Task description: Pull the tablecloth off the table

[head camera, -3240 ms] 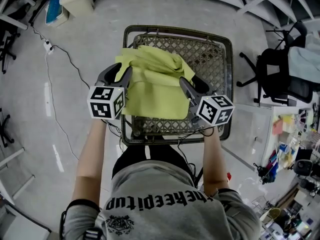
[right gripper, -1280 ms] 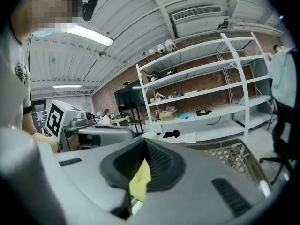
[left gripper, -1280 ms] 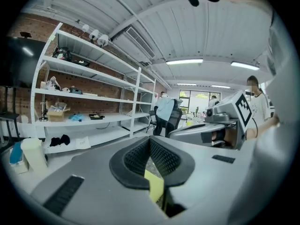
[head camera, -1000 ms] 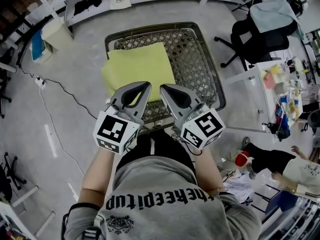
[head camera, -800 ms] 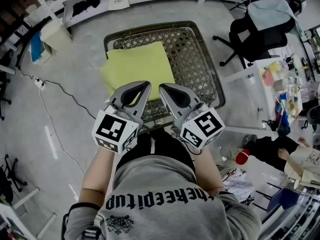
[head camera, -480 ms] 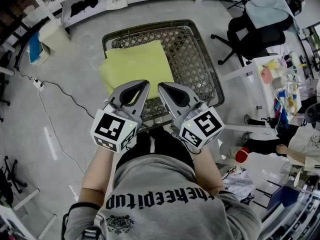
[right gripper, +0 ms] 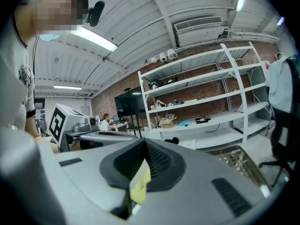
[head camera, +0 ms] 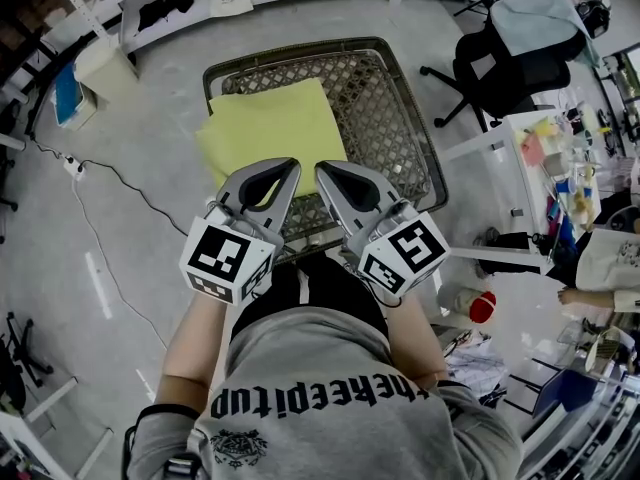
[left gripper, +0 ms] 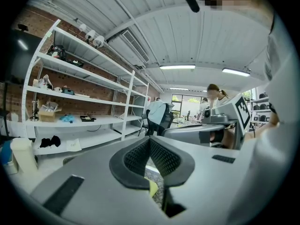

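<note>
A yellow-green tablecloth (head camera: 270,123) lies folded flat on the left part of a dark lattice-top table (head camera: 400,118); its left edge hangs slightly over the rim. My left gripper (head camera: 290,165) and right gripper (head camera: 320,168) are side by side near my body, above the table's near edge, tips over the cloth's near edge. Both are shut with the pads together. In the left gripper view the gripper (left gripper: 150,139) shows a sliver of cloth (left gripper: 152,187) through the gap behind the tips. The right gripper (right gripper: 144,142) shows a strip of cloth (right gripper: 139,184) likewise.
A black office chair (head camera: 510,63) and a white side table (head camera: 520,158) stand right of the table. A cable (head camera: 110,178) runs across the floor at left, near a white bin (head camera: 100,68). White shelving (left gripper: 79,97) lines the far wall. A person (head camera: 610,268) crouches at far right.
Three seconds ago both grippers held the bunched cloth above the table; now it lies flat and the grippers are drawn back together. Over the last second only the person at right moved.
</note>
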### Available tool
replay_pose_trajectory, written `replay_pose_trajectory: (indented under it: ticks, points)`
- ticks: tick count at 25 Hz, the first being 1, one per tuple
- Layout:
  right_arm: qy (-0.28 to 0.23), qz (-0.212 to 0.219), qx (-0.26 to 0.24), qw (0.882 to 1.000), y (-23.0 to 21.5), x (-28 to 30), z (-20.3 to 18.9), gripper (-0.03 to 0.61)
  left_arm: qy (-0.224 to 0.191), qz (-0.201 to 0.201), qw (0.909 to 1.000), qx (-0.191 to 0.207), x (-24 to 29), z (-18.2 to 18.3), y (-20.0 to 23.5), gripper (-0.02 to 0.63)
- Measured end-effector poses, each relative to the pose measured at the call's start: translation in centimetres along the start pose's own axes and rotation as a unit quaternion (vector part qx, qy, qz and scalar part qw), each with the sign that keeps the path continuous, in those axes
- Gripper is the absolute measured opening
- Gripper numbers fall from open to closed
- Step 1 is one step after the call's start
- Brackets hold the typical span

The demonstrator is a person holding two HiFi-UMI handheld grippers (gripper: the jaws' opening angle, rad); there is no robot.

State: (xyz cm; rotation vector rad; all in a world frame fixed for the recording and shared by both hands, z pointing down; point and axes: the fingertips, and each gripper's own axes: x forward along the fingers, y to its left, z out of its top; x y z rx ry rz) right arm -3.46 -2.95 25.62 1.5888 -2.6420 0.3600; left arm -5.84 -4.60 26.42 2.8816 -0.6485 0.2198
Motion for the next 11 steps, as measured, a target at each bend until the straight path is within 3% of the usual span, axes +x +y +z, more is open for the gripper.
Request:
replay_pose_trajectory:
  ticks: [11]
  points:
    - [0.001, 0.003, -0.004, 1.000, -0.05, 0.15, 0.14, 0.011, -0.008, 0.000, 1.0000, -0.003, -0.20, 0.57, 0.10, 0.014]
